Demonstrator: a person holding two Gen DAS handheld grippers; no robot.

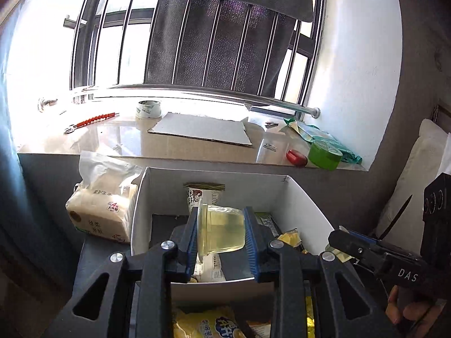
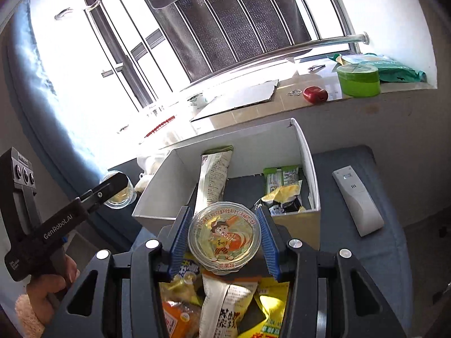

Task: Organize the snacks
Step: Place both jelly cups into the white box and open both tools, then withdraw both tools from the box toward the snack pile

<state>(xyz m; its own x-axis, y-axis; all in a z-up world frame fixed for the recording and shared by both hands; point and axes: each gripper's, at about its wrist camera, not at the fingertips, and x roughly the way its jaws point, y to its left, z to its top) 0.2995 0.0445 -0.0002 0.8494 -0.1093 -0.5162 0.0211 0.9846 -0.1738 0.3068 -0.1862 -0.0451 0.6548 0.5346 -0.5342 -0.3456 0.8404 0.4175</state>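
Both jaws pinch clear jelly cups: left gripper [image 1: 220, 235], right gripper [image 2: 224, 235]. I judge slick walls could slip at twelve o'clock over white cardboard box [image 2: 305, 152].

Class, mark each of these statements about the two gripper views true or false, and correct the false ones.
1. The left gripper holds a clear jelly cup lying on its side. True.
2. The right gripper is empty. False: it is shut on a jelly cup with a cartoon lid.
3. The white box already holds some snack packets. True.
4. A red object sits inside the white box. False: it is on the window ledge, beside a green tape roll.
5. A white remote lies to the right of the box. True.
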